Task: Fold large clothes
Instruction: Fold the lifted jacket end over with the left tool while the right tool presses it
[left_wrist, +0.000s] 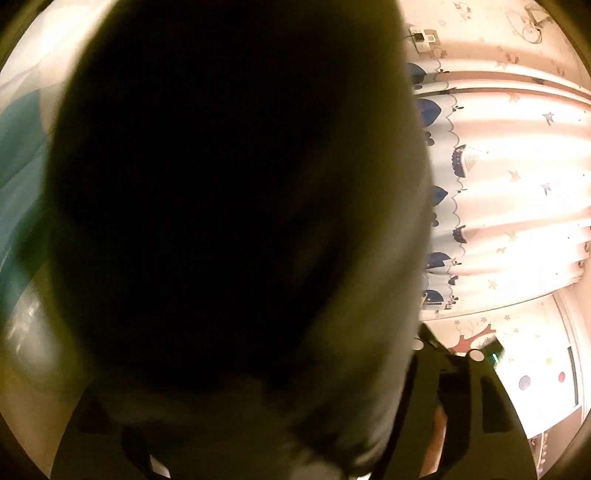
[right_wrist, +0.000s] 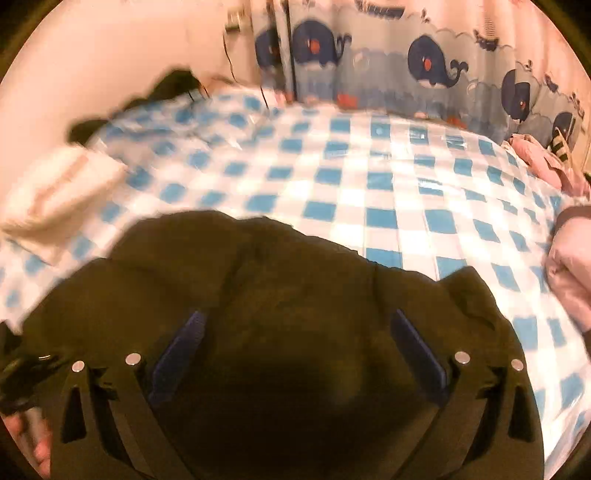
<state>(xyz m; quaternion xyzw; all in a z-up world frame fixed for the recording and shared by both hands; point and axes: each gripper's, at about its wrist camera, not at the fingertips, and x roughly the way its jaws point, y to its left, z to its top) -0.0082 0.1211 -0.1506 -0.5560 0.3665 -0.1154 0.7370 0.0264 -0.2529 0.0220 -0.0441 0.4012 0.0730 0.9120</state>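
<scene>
Garment: dark garment (right_wrist: 258, 295), bunched at the near edge of the bed (right_wrist: 369, 177) with the blue-and-white checked cover.
Right gripper (right_wrist: 295, 350): jaws spread wide, blue pads (right_wrist: 417, 354) either side of the cloth, not pressing; nothing gripped.
Left gripper (left_wrist: 258, 424): dark cloth (left_wrist: 229, 192) drapes over the lens; fingers hidden, so grip cannot be told.
Key relation: fabric lies directly under and ahead of the right fingers; its long axis runs across them, along the near edge.
Nearer hand: unclear; both are at the cloth.
Nearby: folded white cloth (right_wrist: 59, 192) at the left edge, pink clothes (right_wrist: 569, 280) at the right.
</scene>
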